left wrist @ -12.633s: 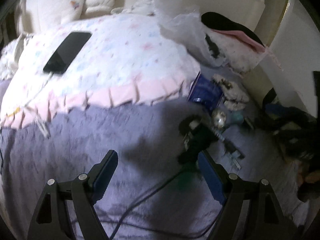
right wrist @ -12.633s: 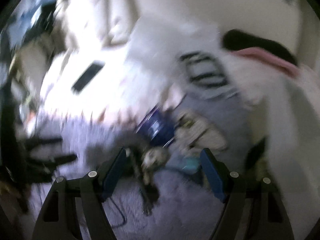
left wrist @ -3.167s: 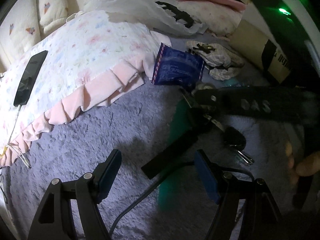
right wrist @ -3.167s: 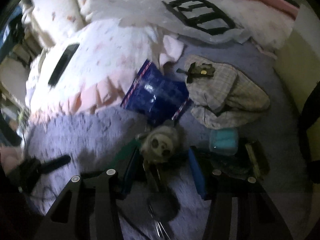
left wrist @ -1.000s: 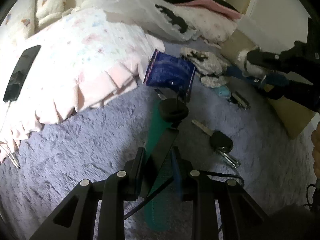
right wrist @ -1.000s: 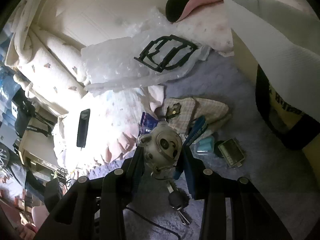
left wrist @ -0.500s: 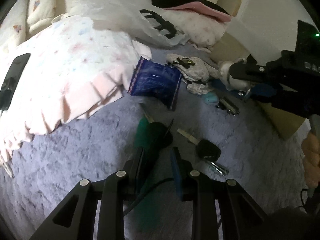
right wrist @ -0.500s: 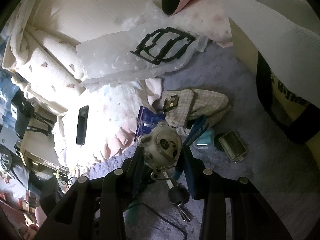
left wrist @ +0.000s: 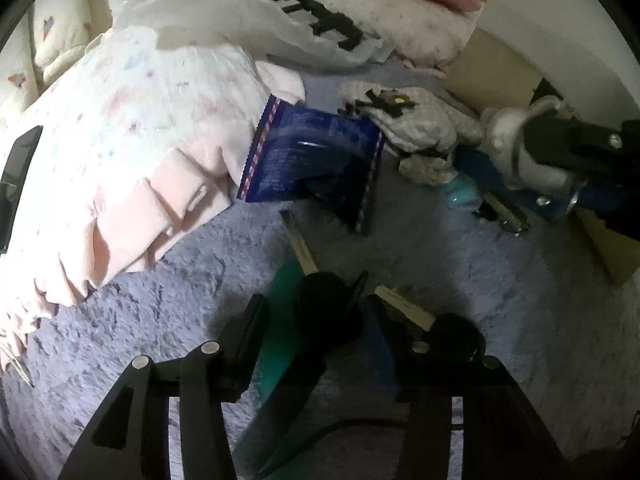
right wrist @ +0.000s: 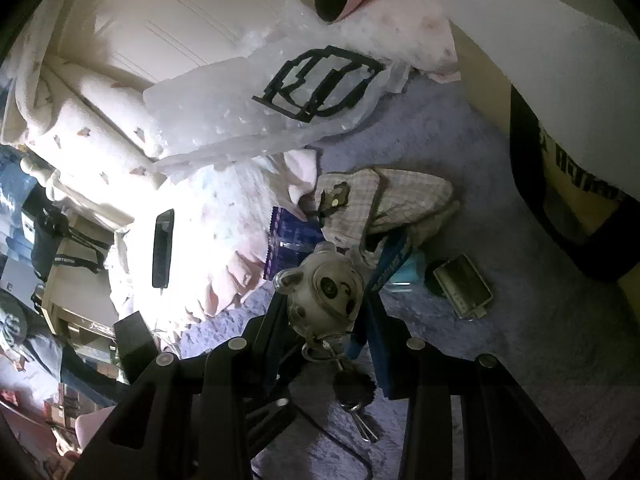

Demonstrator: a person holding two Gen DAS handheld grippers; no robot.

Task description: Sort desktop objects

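Observation:
In the left wrist view my left gripper (left wrist: pixel 312 320) hangs low over the lilac fleece blanket (left wrist: pixel 160 320). Its jaws are opening, and between them lies a black round-headed handle (left wrist: pixel 326 312) with a green strap (left wrist: pixel 280 336). The pads stand off it. A black-headed key (left wrist: pixel 452 332) lies just beside the right finger. My right gripper (right wrist: pixel 324 308) is shut on a grey panda plush keychain (right wrist: pixel 324 288). A blue lanyard (right wrist: pixel 390 264) and a key ring with keys (right wrist: pixel 354 392) hang from the plush. The left wrist view shows that plush (left wrist: pixel 516 148) held above the blanket at the right.
A blue foil pouch (left wrist: pixel 312 160) leans on a pink-frilled pillow (left wrist: pixel 140 200) that carries a phone (right wrist: pixel 162 248). Close by lie a checked cloth (right wrist: pixel 384 200), a teal item (left wrist: pixel 460 192) and a small metal case (right wrist: pixel 462 286). A printed plastic bag (right wrist: pixel 280 92) lies behind; a paper bag (right wrist: pixel 568 184) stands right.
My left gripper has sunk toward the blanket and its jaws have spread away from the black handle. The right gripper keeps the plush keychain lifted and has hardly moved.

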